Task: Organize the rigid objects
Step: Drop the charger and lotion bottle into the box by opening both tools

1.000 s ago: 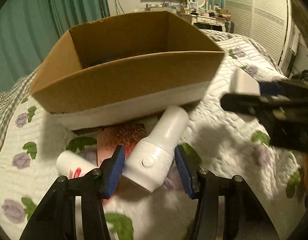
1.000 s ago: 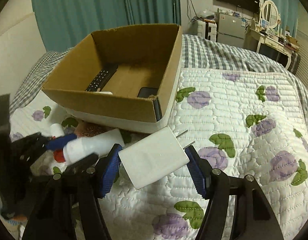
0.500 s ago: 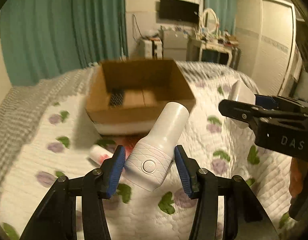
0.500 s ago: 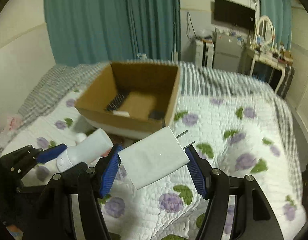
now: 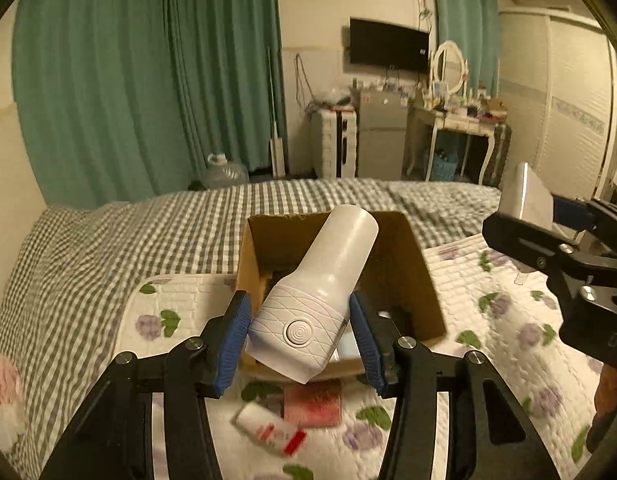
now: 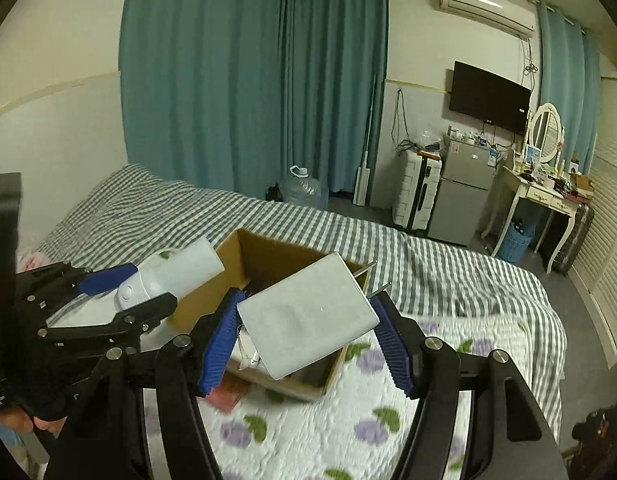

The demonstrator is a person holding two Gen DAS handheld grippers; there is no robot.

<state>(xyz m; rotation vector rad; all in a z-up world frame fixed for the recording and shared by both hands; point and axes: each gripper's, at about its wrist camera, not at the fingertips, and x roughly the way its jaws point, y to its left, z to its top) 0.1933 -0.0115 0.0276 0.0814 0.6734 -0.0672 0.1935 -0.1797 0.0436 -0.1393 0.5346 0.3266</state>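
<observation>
My left gripper [image 5: 300,334] is shut on a white handheld device with a round button [image 5: 320,292], held high above the open cardboard box [image 5: 424,276]. My right gripper [image 6: 308,338] is shut on a white charger block with two metal prongs [image 6: 308,314], also held above the box [image 6: 212,296]. The right gripper shows at the right of the left wrist view [image 5: 564,256], and the left gripper with the white device [image 6: 176,272] shows at the left of the right wrist view. Dark items lie inside the box.
A white tube with red print [image 5: 268,428] and a red packet [image 5: 312,402] lie on the floral quilt [image 5: 488,360] in front of the box. A checked blanket [image 5: 108,248] covers the far part of the bed. Furniture stands along the back wall.
Both grippers have risen well above the bed with their objects. The box now looks smaller and lower in both views.
</observation>
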